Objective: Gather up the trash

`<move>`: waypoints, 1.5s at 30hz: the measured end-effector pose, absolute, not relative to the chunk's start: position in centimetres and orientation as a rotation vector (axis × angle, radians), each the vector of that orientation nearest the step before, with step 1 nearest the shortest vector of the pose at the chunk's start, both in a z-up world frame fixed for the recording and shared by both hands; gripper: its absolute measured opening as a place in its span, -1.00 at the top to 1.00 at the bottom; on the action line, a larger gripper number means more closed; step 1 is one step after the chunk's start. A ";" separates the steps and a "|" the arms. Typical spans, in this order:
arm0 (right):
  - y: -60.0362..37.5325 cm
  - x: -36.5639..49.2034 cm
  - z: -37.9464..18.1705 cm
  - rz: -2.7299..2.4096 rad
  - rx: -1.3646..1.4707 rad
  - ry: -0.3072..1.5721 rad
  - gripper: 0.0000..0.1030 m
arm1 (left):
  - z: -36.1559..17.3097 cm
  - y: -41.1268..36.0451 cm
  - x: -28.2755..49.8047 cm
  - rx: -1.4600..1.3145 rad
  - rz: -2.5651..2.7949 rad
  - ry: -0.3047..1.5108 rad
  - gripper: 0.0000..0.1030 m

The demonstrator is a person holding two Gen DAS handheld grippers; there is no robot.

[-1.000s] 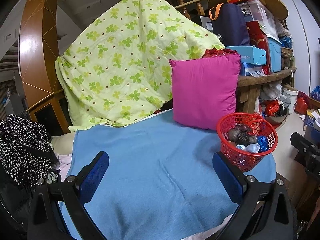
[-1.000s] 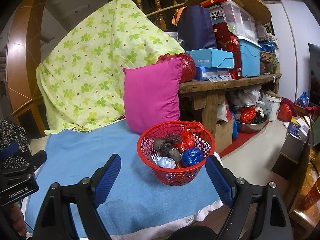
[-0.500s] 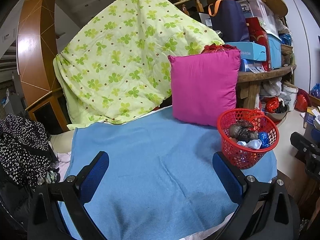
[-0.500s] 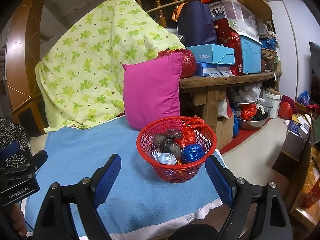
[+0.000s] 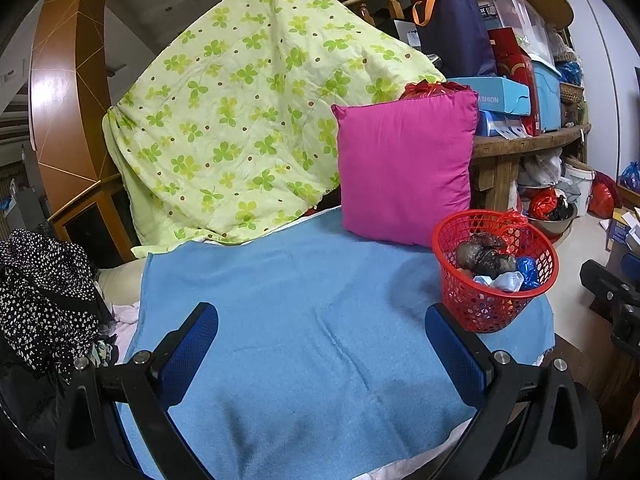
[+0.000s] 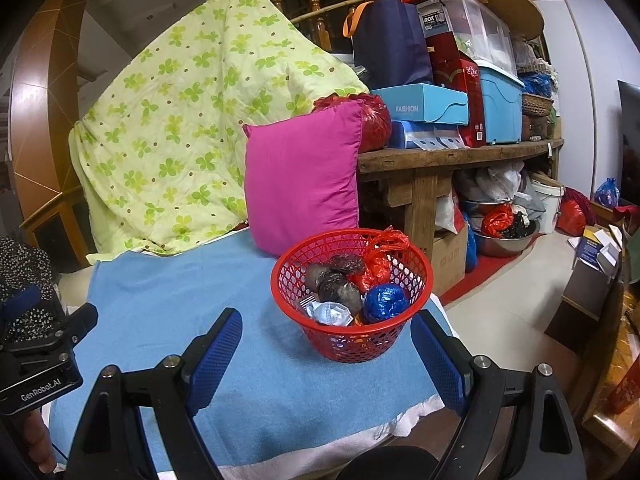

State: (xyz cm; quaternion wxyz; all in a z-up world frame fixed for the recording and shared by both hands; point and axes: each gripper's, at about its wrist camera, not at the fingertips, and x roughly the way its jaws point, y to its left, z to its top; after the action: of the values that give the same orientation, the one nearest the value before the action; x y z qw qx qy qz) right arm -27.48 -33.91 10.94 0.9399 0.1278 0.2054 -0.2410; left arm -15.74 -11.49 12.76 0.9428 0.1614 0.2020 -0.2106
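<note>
- Your red basket (image 6: pixel 352 300) sat on the blue towel (image 6: pixel 180 288), just in front of the pink pillow (image 6: pixel 300 176), stuffed with crumpled trash (image 6: pixel 352 284).
- Both your left tongs (image 5: pixel 322 344) and right tongs (image 6: pixel 326 344) were spread wide, holding nothing, hovering short of that basket.

Left gripper (image 5: pixel 322 322): black angular frame, two long fingers (image 5: pixel 188 354) faced with blue dimpled pads, silver round screws at the finger joints and on the frame arms. Right gripper (image 6: pixel 326 338): same build, black struts with triangular cut-outs, blue textured pads, silver screw heads. Seen from the right wrist camera, the left unit's black body (image 6: pixel 38 364) carries white lettering "GenRobot.AI" and small screws, with part of a hand (image 6: pixel 34 438) under it.
</note>
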 end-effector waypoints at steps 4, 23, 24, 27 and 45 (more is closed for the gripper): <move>-33.9 -27.3 10.7 -0.489 0.263 0.424 -0.72 | 12.7 -11.5 -15.6 0.332 -0.432 0.415 -0.99; -33.7 -26.8 10.0 -0.485 0.261 0.444 -0.72 | 12.0 -11.3 -15.1 0.335 -0.440 0.438 -0.99; -33.7 -26.8 10.0 -0.485 0.261 0.444 -0.72 | 12.0 -11.3 -15.1 0.335 -0.439 0.437 -0.99; -33.7 -26.8 10.0 -0.484 0.261 0.444 -0.72 | 12.0 -11.3 -15.1 0.336 -0.441 0.438 -0.99; -33.7 -26.5 10.3 -0.487 0.252 0.438 -0.72 | 12.3 -11.4 -15.2 0.340 -0.442 0.432 -0.99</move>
State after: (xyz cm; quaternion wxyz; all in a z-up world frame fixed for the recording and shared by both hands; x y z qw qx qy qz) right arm -26.52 -33.73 10.32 0.9391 0.1237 0.2143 -0.2385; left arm -15.24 -11.41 12.33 0.9384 0.1667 0.2117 -0.2166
